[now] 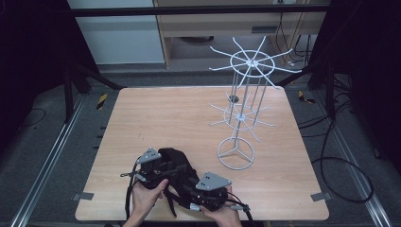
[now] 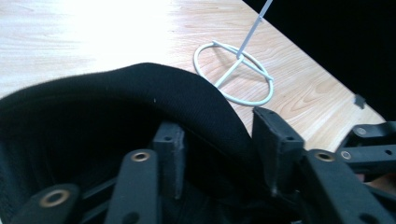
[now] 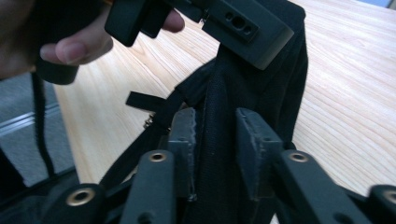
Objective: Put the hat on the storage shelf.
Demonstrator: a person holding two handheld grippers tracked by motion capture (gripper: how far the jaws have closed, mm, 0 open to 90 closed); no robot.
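A black fabric bag [image 1: 176,161] with straps lies near the table's front edge. My left gripper [image 1: 161,171] is at the bag's left side. In the left gripper view its jaws [image 2: 222,144] straddle the bag's thick curved rim [image 2: 140,88], one pad inside and one outside, with a wide gap between them. My right gripper [image 1: 201,190] is at the bag's near right. In the right gripper view it [image 3: 215,135] is shut on an upright seam of the bag [image 3: 280,84]. The left gripper's body [image 3: 243,23] and the hand [image 3: 70,44] holding it appear above.
A white wire display rack [image 1: 243,90] with two tiers of radiating arms stands on a ring base [image 1: 235,153] at the table's right, close to the bag. The wooden table [image 1: 156,118] has bare surface at the left and back. The rack's base [image 2: 236,77] lies just beyond my left jaws.
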